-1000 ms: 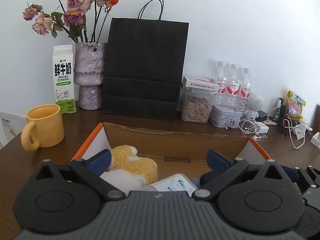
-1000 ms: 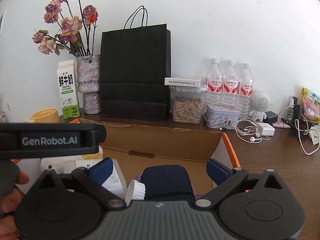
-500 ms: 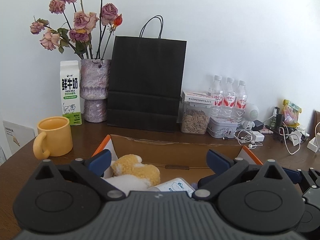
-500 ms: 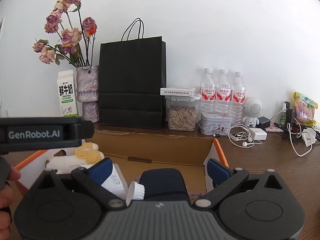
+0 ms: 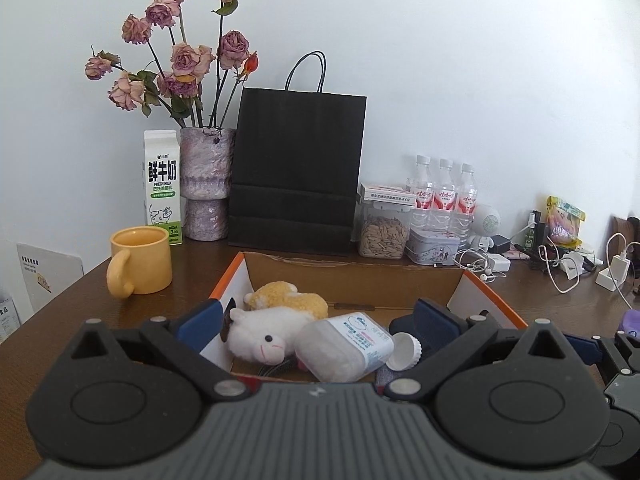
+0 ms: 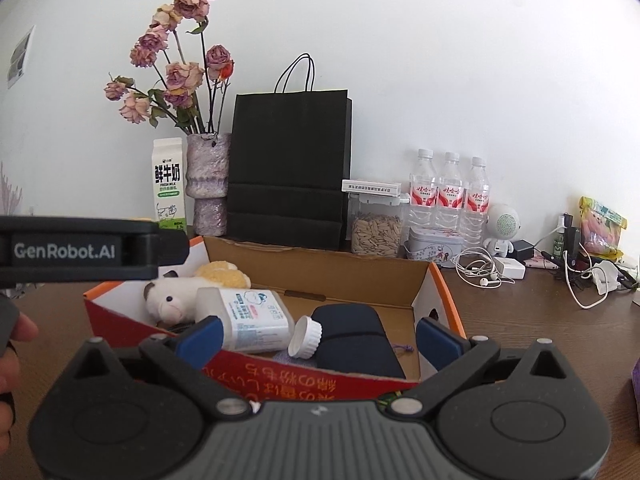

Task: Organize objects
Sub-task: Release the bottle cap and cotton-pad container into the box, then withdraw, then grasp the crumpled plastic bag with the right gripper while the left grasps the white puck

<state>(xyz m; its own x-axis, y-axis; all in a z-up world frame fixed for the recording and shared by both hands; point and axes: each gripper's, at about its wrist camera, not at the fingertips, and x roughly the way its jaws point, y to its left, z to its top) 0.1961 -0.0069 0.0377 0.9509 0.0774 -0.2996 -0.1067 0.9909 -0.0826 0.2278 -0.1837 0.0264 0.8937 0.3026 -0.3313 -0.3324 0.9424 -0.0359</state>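
Inside the cardboard box (image 6: 360,270), a white-capped bottle (image 6: 256,319) lies sideways.

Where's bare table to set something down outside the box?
Free: the table between the yellow mug and the cardboard box; also right of the box, before the earphones. Crowded: the back row from milk carton to water bottles, and the cable tangle at far right.

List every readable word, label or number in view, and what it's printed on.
"GenRobot.AI": left gripper, its body seen from the right wrist.
"鲜牛奶", "FRESH MILK": milk carton.
Too small or blurred: plastic bottle label, water bottles labels, upside-down print on the cardboard box front.
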